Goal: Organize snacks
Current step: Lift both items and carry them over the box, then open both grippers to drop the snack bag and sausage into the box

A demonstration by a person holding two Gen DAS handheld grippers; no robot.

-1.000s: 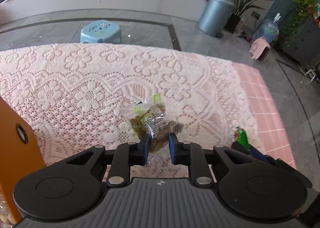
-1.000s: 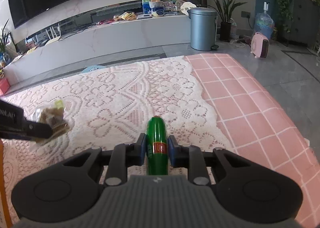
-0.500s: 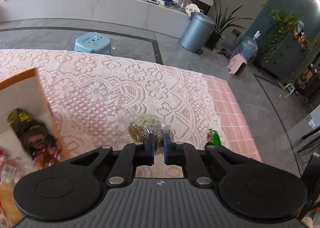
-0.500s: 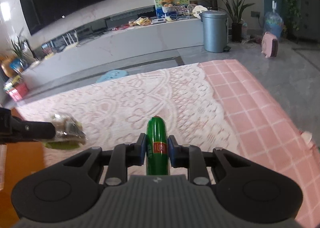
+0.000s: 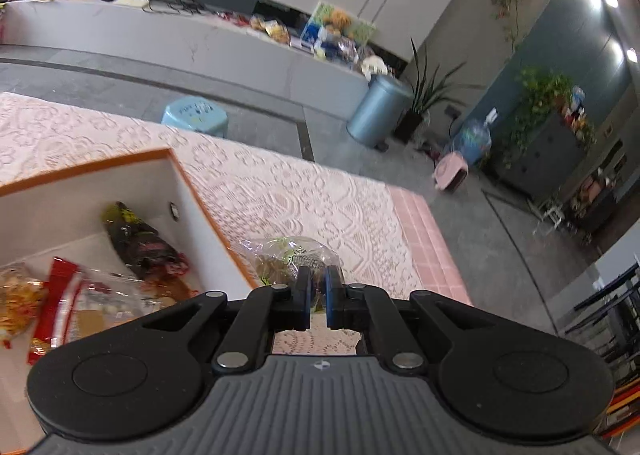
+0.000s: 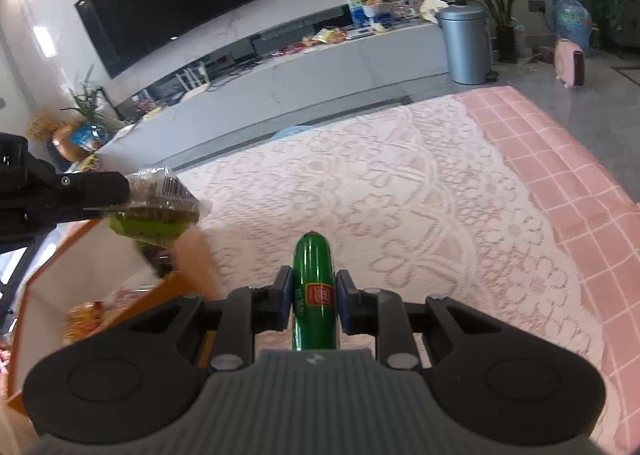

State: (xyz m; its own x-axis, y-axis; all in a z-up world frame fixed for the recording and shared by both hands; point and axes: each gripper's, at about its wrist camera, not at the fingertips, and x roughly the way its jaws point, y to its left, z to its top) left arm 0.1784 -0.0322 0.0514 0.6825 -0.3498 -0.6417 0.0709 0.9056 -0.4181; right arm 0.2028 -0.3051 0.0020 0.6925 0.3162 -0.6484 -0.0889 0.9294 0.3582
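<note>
Left gripper [image 5: 316, 297] tilted downward, pinching a clear snack bag [image 5: 286, 259] of brown bits, held in the air just above the right rim of the orange box [image 5: 208, 211]. Right gripper [image 6: 313, 301] angled down likewise, clamped on a green sausage stick [image 6: 312, 275] with a red label, raised over the lace-covered bench [image 6: 400, 195], just right of the box. Inside the box: a dark wrapper [image 5: 140, 239] and red packets [image 5: 52, 303].

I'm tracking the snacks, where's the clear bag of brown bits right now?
The clear snack bag is pinched in the left gripper, lifted off the lace tablecloth, beside the orange box's right rim.
</note>
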